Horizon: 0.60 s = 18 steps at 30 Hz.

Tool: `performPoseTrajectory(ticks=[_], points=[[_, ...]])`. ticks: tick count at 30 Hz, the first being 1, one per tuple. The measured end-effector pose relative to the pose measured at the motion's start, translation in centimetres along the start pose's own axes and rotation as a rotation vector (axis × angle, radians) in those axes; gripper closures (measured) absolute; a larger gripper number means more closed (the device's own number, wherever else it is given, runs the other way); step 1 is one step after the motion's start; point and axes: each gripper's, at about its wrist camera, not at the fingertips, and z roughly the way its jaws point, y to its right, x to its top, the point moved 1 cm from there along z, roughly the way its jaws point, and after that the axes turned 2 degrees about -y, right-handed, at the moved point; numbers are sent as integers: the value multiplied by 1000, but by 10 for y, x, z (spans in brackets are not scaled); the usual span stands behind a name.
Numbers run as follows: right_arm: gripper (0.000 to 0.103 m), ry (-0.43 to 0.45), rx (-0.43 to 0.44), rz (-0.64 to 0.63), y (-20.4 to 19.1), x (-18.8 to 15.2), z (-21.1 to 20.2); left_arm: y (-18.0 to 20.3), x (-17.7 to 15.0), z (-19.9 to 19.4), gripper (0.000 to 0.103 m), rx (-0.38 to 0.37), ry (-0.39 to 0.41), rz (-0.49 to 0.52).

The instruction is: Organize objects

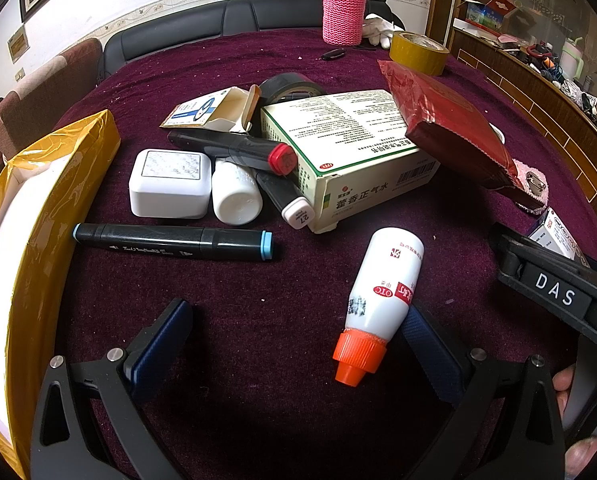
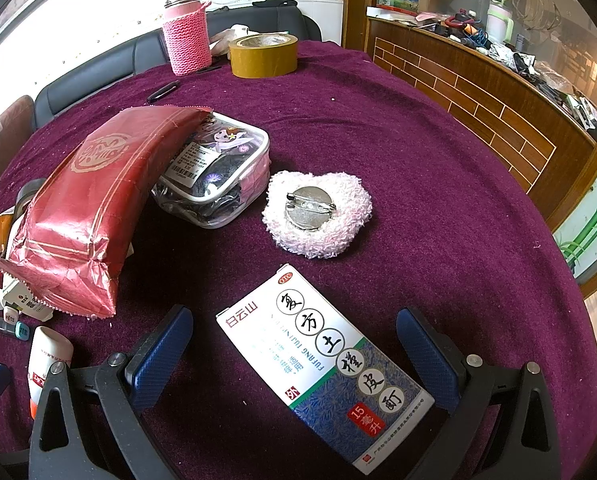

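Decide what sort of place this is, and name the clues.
Probably a home living or dining room: a table under a purple cloth, a dark sofa against the wall, and a cluttered wooden counter beside it.

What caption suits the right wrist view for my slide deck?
Open right gripper straddling a medicine box on the purple tablecloth.

Brooch [image 2: 317,214] lies behind the carton [image 2: 326,364].
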Motion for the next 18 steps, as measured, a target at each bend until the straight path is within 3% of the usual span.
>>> performPoseTrajectory(ticks=[18], points=[[0, 2, 0, 0, 1, 1, 0, 0, 0, 0, 0, -3, 0, 3]])
